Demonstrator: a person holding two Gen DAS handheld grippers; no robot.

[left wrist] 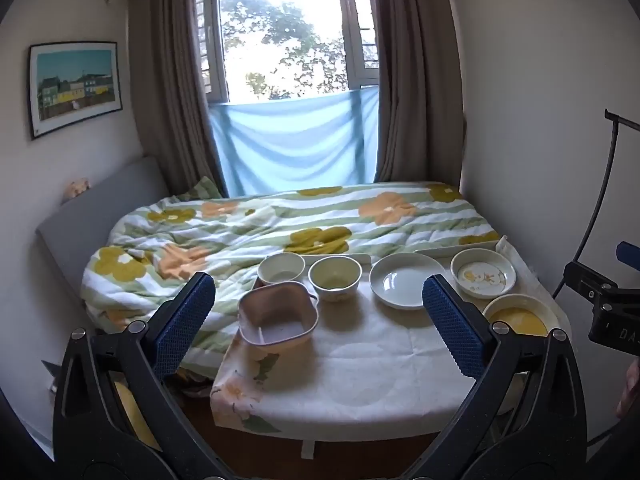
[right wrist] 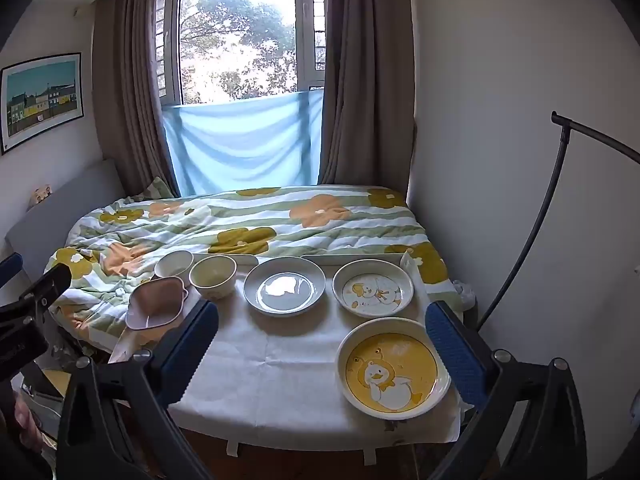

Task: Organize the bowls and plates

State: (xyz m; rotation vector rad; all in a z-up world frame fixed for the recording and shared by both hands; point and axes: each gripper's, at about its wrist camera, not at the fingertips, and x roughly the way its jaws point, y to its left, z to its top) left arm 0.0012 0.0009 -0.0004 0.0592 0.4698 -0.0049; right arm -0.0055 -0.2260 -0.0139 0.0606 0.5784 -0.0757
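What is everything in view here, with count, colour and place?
Pink square bowl: one, pink, table's left edge.
Round bowls: two, white and cream, back left.
Plain plate: one, grey-white, back middle.
Duck plate: one, white, back right.
Yellow duck plate: one, front right.
Tablecloth: one, white floral, over table.
Quilt: one, flowered, on bed behind.
Curtains: brown pair, at window.
Picture: one, left wall.
Left gripper: open, blue pads.
Right gripper: open, blue pads.
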